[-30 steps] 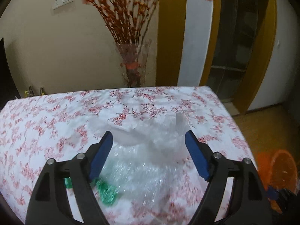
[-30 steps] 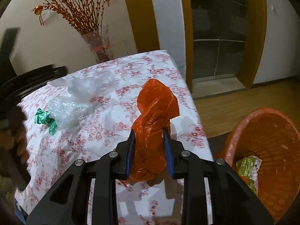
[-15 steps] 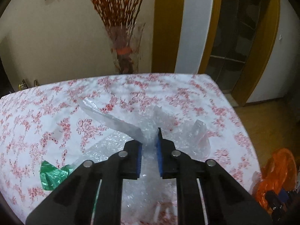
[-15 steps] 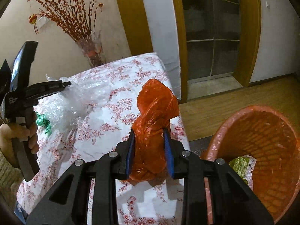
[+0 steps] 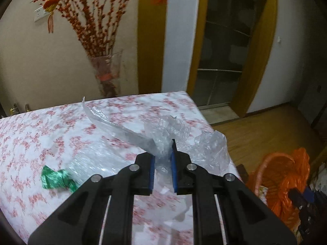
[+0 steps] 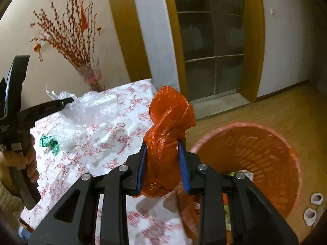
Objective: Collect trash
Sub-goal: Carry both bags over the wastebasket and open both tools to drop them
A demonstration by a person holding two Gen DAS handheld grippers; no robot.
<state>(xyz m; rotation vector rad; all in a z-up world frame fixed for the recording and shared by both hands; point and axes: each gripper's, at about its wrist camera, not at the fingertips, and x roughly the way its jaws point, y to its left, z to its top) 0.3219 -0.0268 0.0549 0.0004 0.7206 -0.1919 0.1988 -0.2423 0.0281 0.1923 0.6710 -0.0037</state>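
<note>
My left gripper (image 5: pixel 162 155) is shut on clear bubble wrap (image 5: pixel 163 136) and lifts it off the floral tablecloth (image 5: pixel 30 143). It also shows in the right wrist view (image 6: pixel 67 100), with the wrap (image 6: pixel 96 108) trailing from it. My right gripper (image 6: pixel 163 153) is shut on a crumpled orange plastic bag (image 6: pixel 169 118), held beside the table edge and next to the orange trash basket (image 6: pixel 265 153). The basket (image 5: pixel 267 173) and orange bag (image 5: pixel 292 181) show low right in the left wrist view. A green wrapper (image 5: pixel 55 178) lies on the table, also seen in the right wrist view (image 6: pixel 49 143).
A glass vase of red branches (image 5: pixel 106 77) stands at the table's far edge by the wall. A doorway with glass panels (image 6: pixel 212 47) is behind. Wooden floor (image 6: pixel 286 110) lies right of the table. Two small white cups (image 6: pixel 312 206) sit on the floor by the basket.
My left gripper closed on the bubble wrap and has lifted it. My right gripper carried the orange bag right, closer to the basket.
</note>
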